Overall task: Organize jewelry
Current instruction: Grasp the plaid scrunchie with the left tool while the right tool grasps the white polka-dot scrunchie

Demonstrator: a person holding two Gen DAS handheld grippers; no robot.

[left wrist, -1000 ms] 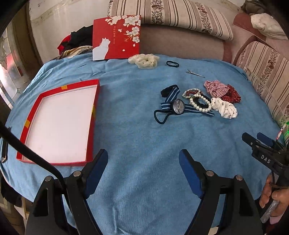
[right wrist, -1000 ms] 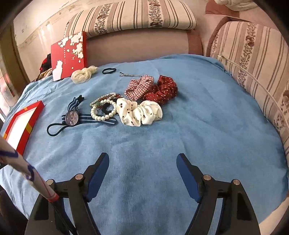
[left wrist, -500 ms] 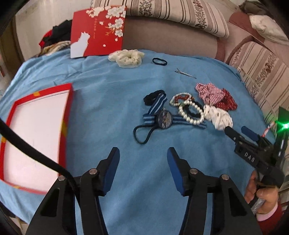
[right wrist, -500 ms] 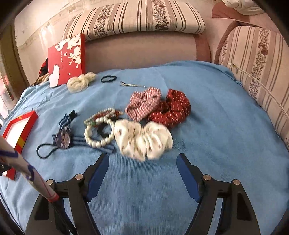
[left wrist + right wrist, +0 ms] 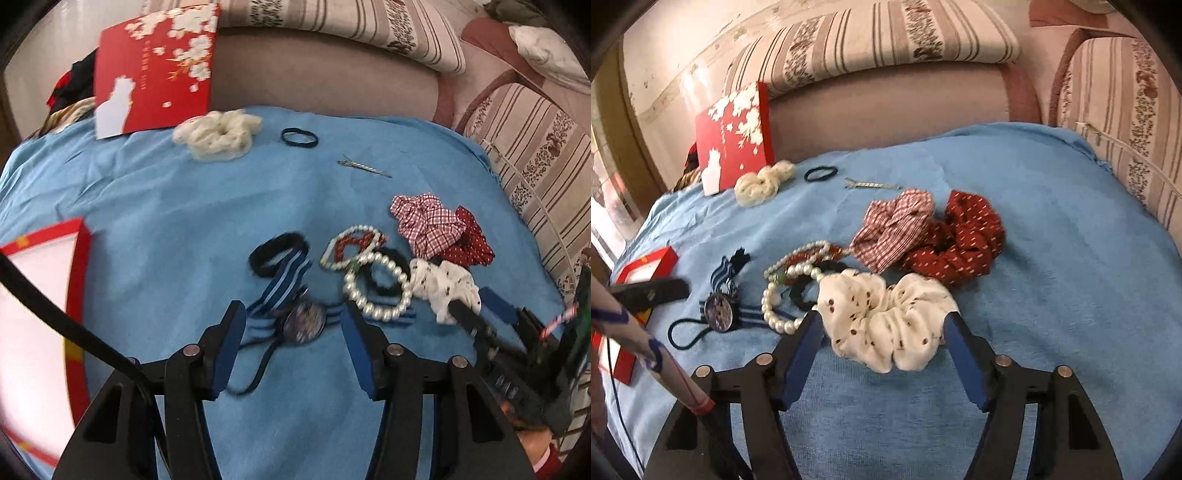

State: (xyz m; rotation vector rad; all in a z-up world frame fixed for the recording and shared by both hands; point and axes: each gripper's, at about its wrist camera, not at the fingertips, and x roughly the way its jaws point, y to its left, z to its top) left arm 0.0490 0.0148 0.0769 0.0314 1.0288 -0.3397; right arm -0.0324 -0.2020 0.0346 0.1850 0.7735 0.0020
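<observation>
On the blue cloth lies a pile of hair ties and bracelets. My left gripper [image 5: 291, 314] is open, its blue pads on either side of a blue striped hair tie with a round button [image 5: 303, 325] but not pressing on it. A pearl bracelet [image 5: 376, 291] and a red bead bracelet [image 5: 351, 245] lie just beyond. My right gripper [image 5: 884, 321] is closing, with the white dotted scrunchie [image 5: 886, 317] between its jaws and not squeezed. Behind it are a checked scrunchie [image 5: 894, 225] and a dark red scrunchie [image 5: 960, 240].
An open red box [image 5: 79, 280] with a white floor sits at the left. Its red blossom-print lid [image 5: 155, 70] leans on the sofa at the back. A cream scrunchie [image 5: 218, 134], a black band [image 5: 299, 138] and a metal hair clip [image 5: 364, 169] lie farther back.
Both grippers have moved forward to the pile. The left jaws narrowed and now flank the striped tie. The right jaws now flank the white scrunchie and stand slightly narrower.
</observation>
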